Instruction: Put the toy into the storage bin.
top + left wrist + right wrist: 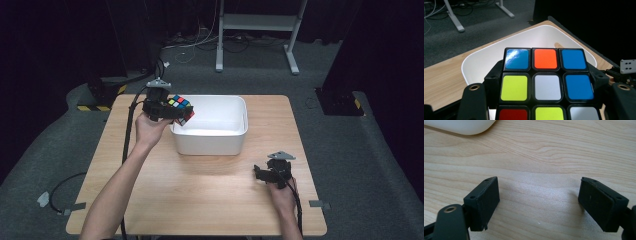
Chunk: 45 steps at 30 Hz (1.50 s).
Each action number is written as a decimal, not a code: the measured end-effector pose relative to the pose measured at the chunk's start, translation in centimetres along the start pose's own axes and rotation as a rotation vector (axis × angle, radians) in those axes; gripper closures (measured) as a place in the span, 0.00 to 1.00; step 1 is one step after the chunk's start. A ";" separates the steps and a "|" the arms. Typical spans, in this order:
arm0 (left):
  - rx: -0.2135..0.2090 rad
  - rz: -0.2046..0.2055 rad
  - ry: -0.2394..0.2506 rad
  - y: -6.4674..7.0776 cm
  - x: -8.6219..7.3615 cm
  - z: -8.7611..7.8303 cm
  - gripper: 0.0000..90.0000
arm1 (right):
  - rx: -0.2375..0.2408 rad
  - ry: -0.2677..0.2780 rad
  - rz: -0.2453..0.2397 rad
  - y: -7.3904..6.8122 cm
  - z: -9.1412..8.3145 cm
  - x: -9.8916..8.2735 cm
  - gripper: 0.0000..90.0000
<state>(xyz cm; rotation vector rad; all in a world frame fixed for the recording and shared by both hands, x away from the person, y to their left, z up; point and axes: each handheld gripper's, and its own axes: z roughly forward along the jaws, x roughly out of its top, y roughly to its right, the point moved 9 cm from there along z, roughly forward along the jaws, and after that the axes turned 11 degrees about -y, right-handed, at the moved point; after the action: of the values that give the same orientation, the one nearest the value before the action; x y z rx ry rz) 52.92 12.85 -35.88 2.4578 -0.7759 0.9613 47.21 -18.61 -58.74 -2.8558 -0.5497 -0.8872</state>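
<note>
The multicoloured plastic puzzle cube (pixel 181 106) with black edges hangs in the air at the far left corner of the white rectangular plastic tub (pixel 235 134), just over its rim, clamped between the black jaws of the left gripper (pixel 176 111). In the left gripper view the cube's (pixel 546 85) upper face shows blue, orange and blue squares along the far row, then yellow-green, white and blue (the nearest row is cut off by the frame's edge), with the tub's (pixel 477 61) pale inside spread out beyond it. The tub stands at the far middle of the light wooden table (pixel 200 200). Well apart, near the table's near right corner, the right gripper (pixel 260 175) rests low above the wood, its jaws spread wide with bare tabletop (pixel 544 157) between them in the right gripper view.
</note>
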 end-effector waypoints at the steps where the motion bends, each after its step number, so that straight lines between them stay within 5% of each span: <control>1: -0.003 -0.002 0.002 0.1 0.1 0.1 0.37 | 0.000 0.000 0.000 0.0 0.0 0.0 0.19; 31: -0.004 0.052 -0.032 2.3 4.0 3.6 0.37 | -0.002 0.001 -0.003 0.0 0.0 0.0 0.19; 45: 0.012 0.040 -0.052 2.2 5.2 5.5 0.37 | -0.002 0.001 -0.003 0.0 0.0 0.0 0.19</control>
<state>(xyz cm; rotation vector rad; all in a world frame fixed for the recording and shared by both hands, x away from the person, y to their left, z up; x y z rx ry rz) 57.52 6.40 -35.66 2.4957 -0.8424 0.9218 47.23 -18.63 -58.73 -2.8575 -0.5535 -0.8900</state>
